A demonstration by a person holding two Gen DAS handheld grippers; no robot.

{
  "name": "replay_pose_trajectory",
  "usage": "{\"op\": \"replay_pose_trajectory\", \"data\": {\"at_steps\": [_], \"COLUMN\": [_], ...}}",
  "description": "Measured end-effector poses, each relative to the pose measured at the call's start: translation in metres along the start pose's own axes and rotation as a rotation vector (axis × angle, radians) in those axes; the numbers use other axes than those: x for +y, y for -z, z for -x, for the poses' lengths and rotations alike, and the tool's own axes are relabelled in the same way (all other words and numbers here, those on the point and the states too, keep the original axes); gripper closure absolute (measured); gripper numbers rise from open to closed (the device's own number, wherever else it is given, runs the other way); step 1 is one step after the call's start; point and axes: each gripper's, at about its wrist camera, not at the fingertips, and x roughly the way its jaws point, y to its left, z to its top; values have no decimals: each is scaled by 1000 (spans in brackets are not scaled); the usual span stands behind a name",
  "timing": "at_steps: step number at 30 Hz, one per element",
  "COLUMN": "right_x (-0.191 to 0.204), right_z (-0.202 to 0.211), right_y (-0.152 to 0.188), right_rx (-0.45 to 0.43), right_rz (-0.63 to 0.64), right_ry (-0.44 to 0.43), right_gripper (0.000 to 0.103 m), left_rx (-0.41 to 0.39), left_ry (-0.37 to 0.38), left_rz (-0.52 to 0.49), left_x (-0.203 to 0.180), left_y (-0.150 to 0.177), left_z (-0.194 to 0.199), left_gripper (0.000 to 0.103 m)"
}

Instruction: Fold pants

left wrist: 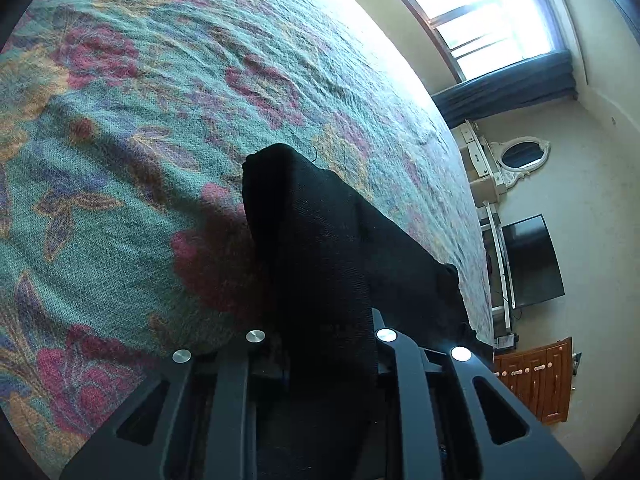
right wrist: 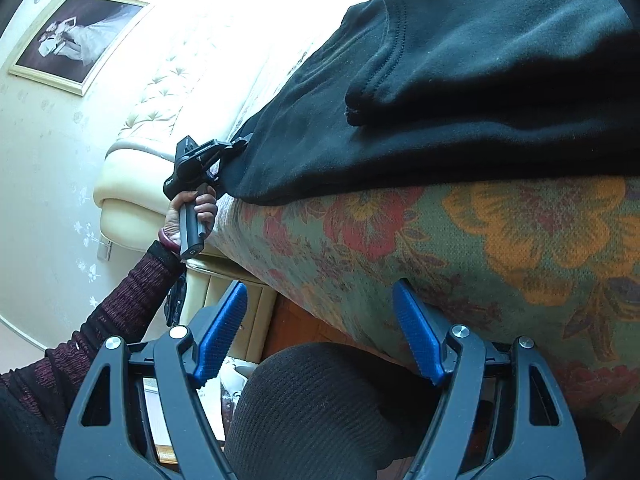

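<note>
Black pants (right wrist: 460, 92) lie on a bed with a floral teal bedspread (right wrist: 520, 240). In the left wrist view a fold of the black pants (left wrist: 320, 248) runs between my left gripper's jaws and hides the fingertips; the left gripper (left wrist: 324, 344) is shut on it. The right wrist view shows that left gripper (right wrist: 240, 142) from outside, held in a hand and gripping the far edge of the pants. My right gripper (right wrist: 320, 304) is open and empty, its blue pads (right wrist: 222, 332) apart, below the near side of the bed, away from the pants.
The person's knee in dark ribbed fabric (right wrist: 320, 408) sits between the right gripper's fingers. A cream tufted headboard (right wrist: 160, 92) and framed picture (right wrist: 76, 36) stand beyond. In the left wrist view a window (left wrist: 480, 8), TV (left wrist: 532, 260) and wooden cabinet (left wrist: 536, 380) lie past the bed's edge.
</note>
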Motion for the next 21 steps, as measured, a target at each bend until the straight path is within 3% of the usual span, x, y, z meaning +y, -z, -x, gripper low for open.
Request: {"op": "replay_pose_trajectory", "data": {"at_steps": [10, 21], "right_x": [-7, -6], "right_z": [6, 23], "right_y": [3, 8], "right_rx": [-40, -92], "right_rz": [8, 9], "right_ry": [-10, -36], "right_gripper": [28, 28], "left_rx": [-64, -60], "left_ry": [113, 101], "left_rz": [7, -180], "left_x": [-60, -177], "left_y": [3, 30], "left_z": [36, 23], "left_gripper": [84, 84]}}
